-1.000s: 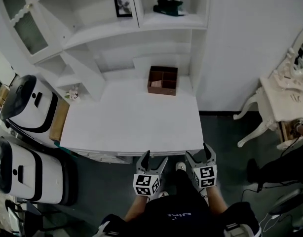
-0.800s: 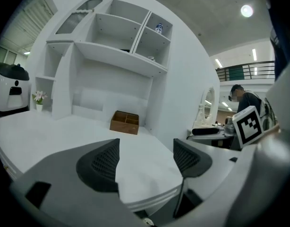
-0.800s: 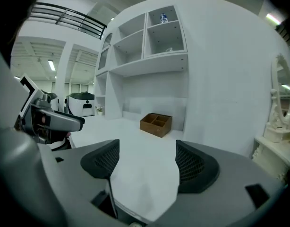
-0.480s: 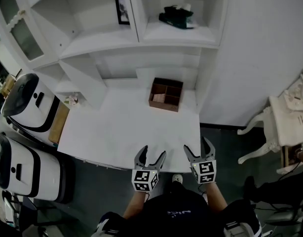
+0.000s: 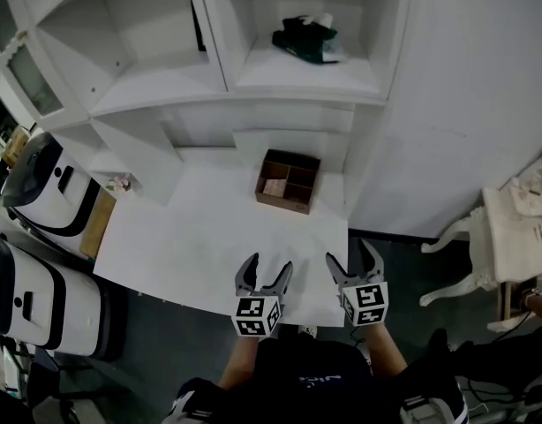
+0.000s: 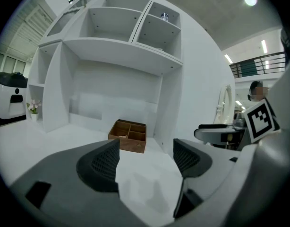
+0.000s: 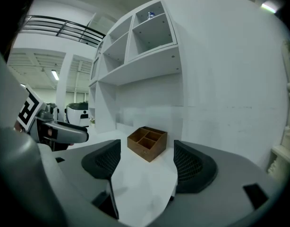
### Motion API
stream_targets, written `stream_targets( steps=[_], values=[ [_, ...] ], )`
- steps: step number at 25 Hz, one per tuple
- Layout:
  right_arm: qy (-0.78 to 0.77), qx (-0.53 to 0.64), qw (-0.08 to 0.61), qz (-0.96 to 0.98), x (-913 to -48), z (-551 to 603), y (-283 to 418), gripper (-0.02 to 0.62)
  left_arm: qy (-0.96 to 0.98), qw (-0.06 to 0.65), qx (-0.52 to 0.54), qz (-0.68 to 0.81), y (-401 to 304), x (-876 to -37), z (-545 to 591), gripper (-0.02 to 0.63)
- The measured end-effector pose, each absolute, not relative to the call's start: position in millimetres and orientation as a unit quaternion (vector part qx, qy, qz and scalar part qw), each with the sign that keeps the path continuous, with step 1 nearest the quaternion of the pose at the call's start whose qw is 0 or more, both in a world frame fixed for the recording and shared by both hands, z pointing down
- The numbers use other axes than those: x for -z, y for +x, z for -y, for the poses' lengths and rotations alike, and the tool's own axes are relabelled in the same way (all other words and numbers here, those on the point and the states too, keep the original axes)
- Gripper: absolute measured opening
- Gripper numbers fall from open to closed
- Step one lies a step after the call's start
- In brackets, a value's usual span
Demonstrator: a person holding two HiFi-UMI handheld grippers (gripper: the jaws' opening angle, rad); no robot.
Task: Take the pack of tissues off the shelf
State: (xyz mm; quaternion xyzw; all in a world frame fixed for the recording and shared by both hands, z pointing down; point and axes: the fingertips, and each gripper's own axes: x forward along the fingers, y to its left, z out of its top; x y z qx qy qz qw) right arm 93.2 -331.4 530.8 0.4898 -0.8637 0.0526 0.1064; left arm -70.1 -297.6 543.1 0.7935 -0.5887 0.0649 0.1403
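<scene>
The pack of tissues [image 5: 304, 40], dark green with a white top, lies on the upper right shelf of the white cabinet [image 5: 293, 82]. From the gripper views only a small part of the pack [image 6: 164, 17] [image 7: 150, 14] shows high on that shelf. My left gripper [image 5: 264, 270] hangs open over the table's front edge, far below the pack. My right gripper [image 5: 353, 256] is beside it, its jaws closing slightly with nothing between them. Both gripper views look along empty jaws [image 6: 146, 157] [image 7: 147, 160] toward the cabinet.
A brown wooden divided box [image 5: 288, 181] stands at the back of the white table [image 5: 191, 237], under the shelf. Two white and black machines [image 5: 41, 184] stand at the left. An ornate white side table [image 5: 518, 237] is at the right.
Both grippers have moved forward from in front of the table to above its front edge. The head view has tilted up, so the cabinet and pack look closer.
</scene>
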Motion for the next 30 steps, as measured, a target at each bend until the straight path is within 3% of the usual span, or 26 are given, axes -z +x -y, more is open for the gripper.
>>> stream_targets(
  steps=[8, 12, 22, 30],
  values=[
    [0.483, -0.054, 0.068, 0.871, -469.1, 360.9, 91.7, 0.344, 0.795, 0.138, -0.068, 0.587, -65.1, -527.1, 326.1, 0.354],
    [0.447, -0.074, 0.011, 0.892, -414.3, 369.2, 72.0, 0.336, 0.797, 0.139, -0.093, 0.581, -72.0, -525.8, 341.0, 0.354],
    [0.401, 0.05, -0.059, 0.913, -256.3, 385.6, 39.4, 0.328, 0.818, 0.136, -0.087, 0.553, -85.4, -505.4, 368.9, 0.354],
    [0.411, 0.118, -0.07, 0.901, -172.1, 411.6, 27.6, 0.298, 0.824, 0.142, -0.1, 0.54, -90.1, -516.8, 373.0, 0.354]
  ],
)
